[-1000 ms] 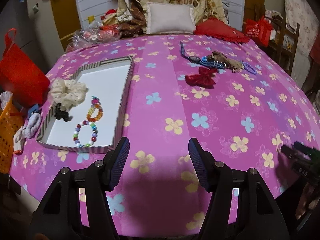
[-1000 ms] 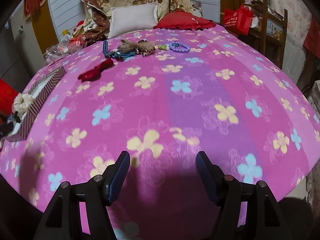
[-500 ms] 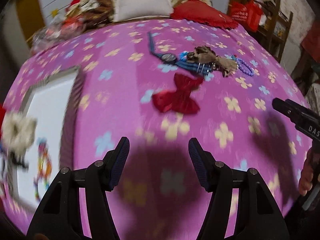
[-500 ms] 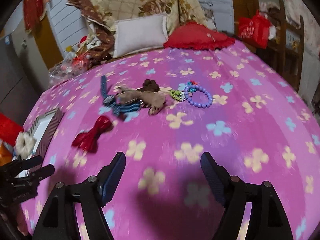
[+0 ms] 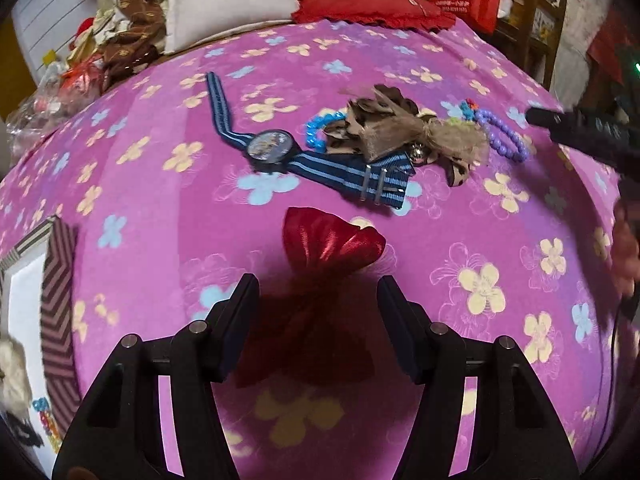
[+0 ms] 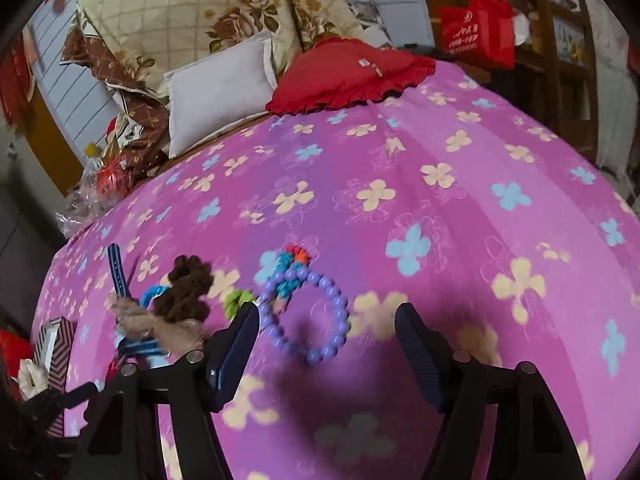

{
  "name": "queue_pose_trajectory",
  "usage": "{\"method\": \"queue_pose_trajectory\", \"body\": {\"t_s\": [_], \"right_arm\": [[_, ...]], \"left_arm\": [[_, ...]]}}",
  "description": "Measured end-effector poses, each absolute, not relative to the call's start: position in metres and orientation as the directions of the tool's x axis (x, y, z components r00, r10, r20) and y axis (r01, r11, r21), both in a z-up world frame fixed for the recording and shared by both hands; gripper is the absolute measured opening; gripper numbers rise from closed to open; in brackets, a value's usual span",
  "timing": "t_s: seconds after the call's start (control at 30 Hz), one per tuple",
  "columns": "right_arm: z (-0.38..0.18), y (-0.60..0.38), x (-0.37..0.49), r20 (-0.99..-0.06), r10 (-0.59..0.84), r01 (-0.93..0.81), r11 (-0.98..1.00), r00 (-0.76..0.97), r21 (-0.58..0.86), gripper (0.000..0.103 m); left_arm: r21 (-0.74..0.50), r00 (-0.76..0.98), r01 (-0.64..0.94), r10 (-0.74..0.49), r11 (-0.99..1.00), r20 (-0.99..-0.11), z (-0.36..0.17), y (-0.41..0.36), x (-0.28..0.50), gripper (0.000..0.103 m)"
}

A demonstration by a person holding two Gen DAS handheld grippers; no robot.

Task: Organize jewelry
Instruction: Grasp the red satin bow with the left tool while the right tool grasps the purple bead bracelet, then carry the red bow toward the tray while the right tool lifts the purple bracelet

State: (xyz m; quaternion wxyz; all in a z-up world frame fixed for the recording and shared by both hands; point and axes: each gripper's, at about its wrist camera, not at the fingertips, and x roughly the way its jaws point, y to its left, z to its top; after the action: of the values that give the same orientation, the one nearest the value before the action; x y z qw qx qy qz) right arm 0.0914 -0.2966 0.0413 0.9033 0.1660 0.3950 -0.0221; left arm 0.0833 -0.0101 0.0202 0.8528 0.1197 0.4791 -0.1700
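A shiny red bow (image 5: 328,246) lies on the pink flowered bedspread, and its near half sits in shadow between the fingers of my left gripper (image 5: 318,296), which is open and not pressing on it. Beyond it lie a blue striped watch (image 5: 272,148), a brown fabric bow (image 5: 392,128) and a blue bead ring (image 5: 316,132). The purple bead bracelet (image 6: 344,320) rests flat on the bed between the fingers of my right gripper (image 6: 326,316). Those jaws are closing but stand apart from the beads. The right gripper (image 5: 580,128) also shows at the right edge of the left wrist view.
The striped box (image 5: 56,300) with a white scrunchie and bead bracelets lies at the left bed edge. A white pillow (image 6: 220,88) and a red cushion (image 6: 348,72) sit at the head of the bed. A red bag (image 6: 476,36) and a wooden chair (image 6: 560,40) stand to the right.
Both grippers moved forward across the bed. The left went from beside the box to over the red bow. The right reached the purple bracelet, which now lies between its fingers.
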Motion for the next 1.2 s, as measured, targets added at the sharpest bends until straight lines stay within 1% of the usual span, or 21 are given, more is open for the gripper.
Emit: {"method": "queue_pose_trajectory", "body": {"t_s": [0.1,0.2,0.27,0.3,0.33,0.37,0.4,0.43,0.47,0.57,0.67,0.9,1.03,1.13,1.2], "right_arm": [[0.032,-0.292,0.103,-0.736,0.096,0.145,0.955,0.67,0.257,0.068],[0.018,-0.289,0.109,-0.762,0.103,0.136,0.96,0.639,0.244,0.058],[0.018,-0.288,0.107,-0.761,0.077,0.139,0.966,0.644,0.216,0.053],[0.018,-0.287,0.107,-0.762,0.06,0.143,0.97,0.645,0.198,0.05],[0.017,-0.285,0.107,-0.762,0.037,0.145,0.975,0.647,0.17,0.047],[0.016,-0.282,0.108,-0.759,0.008,0.142,0.981,0.651,0.132,0.045],[0.015,-0.276,0.108,-0.762,-0.035,0.144,0.987,0.647,0.076,0.039],[0.015,-0.272,0.109,-0.763,-0.054,0.141,0.989,0.644,0.049,0.018],[0.016,-0.267,0.108,-0.763,-0.056,0.126,0.992,0.644,0.033,0.009],[0.017,-0.267,0.106,-0.763,-0.049,0.127,0.991,0.644,0.044,0.009],[0.021,-0.271,0.102,-0.762,-0.005,0.135,0.985,0.648,0.109,0.009],[0.06,-0.25,0.079,-0.697,0.082,0.081,0.977,0.712,0.198,0.009],[0.084,-0.228,0.056,-0.653,0.138,0.025,0.972,0.745,0.235,0.009],[0.098,-0.207,0.04,-0.633,0.189,-0.011,0.962,0.751,0.274,0.009],[0.108,-0.189,0.032,-0.626,0.204,-0.039,0.963,0.753,0.267,0.009]], "left_arm": [[0.052,0.492,0.408,-0.171,0.912,-0.854,0.015,-0.013,0.085,0.062],[0.029,0.481,0.409,-0.188,0.912,-0.856,0.014,-0.013,0.09,0.062],[-0.01,0.469,0.398,-0.213,0.917,-0.857,0.013,-0.011,0.093,0.06],[-0.005,0.478,0.393,-0.209,0.919,-0.853,0.013,-0.012,0.093,0.048],[-0.008,0.481,0.405,-0.221,0.914,-0.848,0.015,-0.015,0.092,0.023],[-0.009,0.478,0.408,-0.222,0.913,-0.85,0.016,-0.017,0.091,0.015],[0.0,0.473,0.404,-0.209,0.915,-0.856,0.017,-0.02,0.09,0.013],[0.009,0.475,0.407,-0.204,0.913,-0.856,0.017,-0.023,0.089,0.012],[0.006,0.474,0.416,-0.212,0.909,-0.854,0.019,-0.025,0.086,0.011],[-0.026,0.471,0.411,-0.237,0.911,-0.849,0.026,-0.02,0.076,0.011],[-0.081,0.474,0.404,-0.284,0.911,-0.833,0.043,-0.006,0.062,0.011],[-0.186,0.513,0.371,-0.368,0.91,-0.776,0.082,0.046,0.027,0.011],[-0.235,0.522,0.331,-0.385,0.914,-0.761,0.09,0.082,0.019,0.011],[-0.25,0.54,0.292,-0.374,0.923,-0.754,0.091,0.11,0.018,0.011],[-0.271,0.546,0.26,-0.372,0.927,-0.75,0.092,0.13,0.021,0.011]]}}
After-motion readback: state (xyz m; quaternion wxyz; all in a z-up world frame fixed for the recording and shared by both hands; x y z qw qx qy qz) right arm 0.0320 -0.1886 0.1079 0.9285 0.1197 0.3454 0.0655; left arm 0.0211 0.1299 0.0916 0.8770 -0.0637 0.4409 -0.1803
